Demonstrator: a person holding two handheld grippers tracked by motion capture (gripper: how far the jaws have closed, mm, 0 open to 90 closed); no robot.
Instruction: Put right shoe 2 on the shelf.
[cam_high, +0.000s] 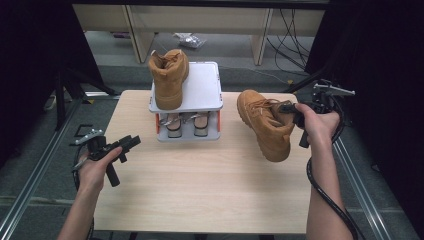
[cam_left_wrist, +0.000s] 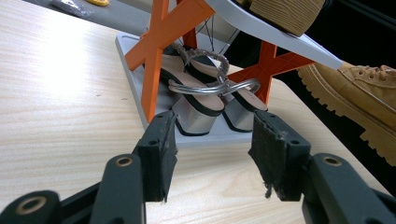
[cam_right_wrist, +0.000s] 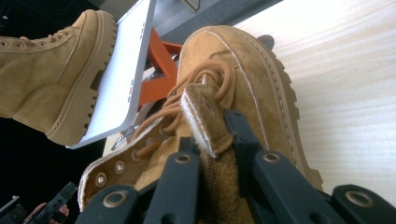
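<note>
1. Nearest the lens, the right gripper (cam_right_wrist: 212, 140) has its jaws clamped on the tongue of a tan boot (cam_right_wrist: 243, 88) — suede pinched tight between the pads.
2. From above, that boot (cam_high: 265, 125) hangs tilted at the table's (cam_high: 200, 190) right side, toe down toward the wood, heel end at the right gripper (cam_high: 292, 111). Whether the toe touches the wood is hard to call.
3. Its partner, the second boot (cam_high: 169, 77), already stands on the left half of the rack's (cam_high: 205, 85) grey top shelf; sandals (cam_left_wrist: 205, 100) fill the lower tier.
4. Step in hand, I'd say: carrying the boot to the rack. Next move calls for a lift over the shelf edge and levelling the sole onto the free right half.
5. The left gripper (cam_high: 117, 149) waits near the table's left edge, jaws apart, nothing between the pads (cam_left_wrist: 275, 158).
6. Cut off: the shelved boot's upper in the left gripper view; the held boot's heel sits behind the jaws.
</note>
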